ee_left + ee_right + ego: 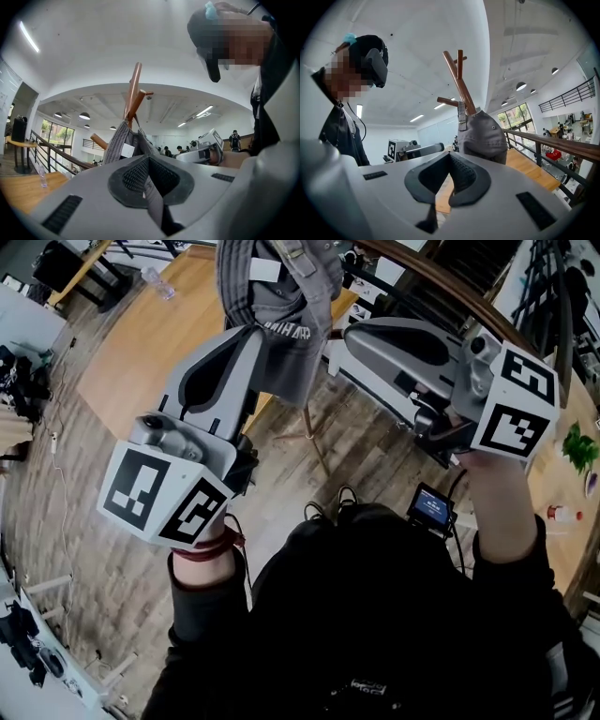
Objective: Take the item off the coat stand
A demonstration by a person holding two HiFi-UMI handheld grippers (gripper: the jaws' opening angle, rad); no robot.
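Observation:
A grey cap [281, 296] hangs on the wooden coat stand [132, 91], whose legs [314, 442] reach the floor below. My left gripper [251, 334] points up at the cap's lower edge and is shut on a strip of its grey fabric, which runs down between the pads [136, 176]. In the left gripper view the cap [123, 145] rises just beyond the gripper [149, 161]. My right gripper [339, 338] is shut and holds nothing, a short way to the right of the cap. Seen from the right gripper [449, 159], the cap [483, 133] hangs on the stand [459, 79].
A wooden handrail [450, 292] runs behind the stand, with a raised wooden floor [159, 343] beyond. A small device with a lit screen [431, 507] hangs by the person's right side. A table with a green plant [579, 446] stands at the right. People [180, 149] are far off.

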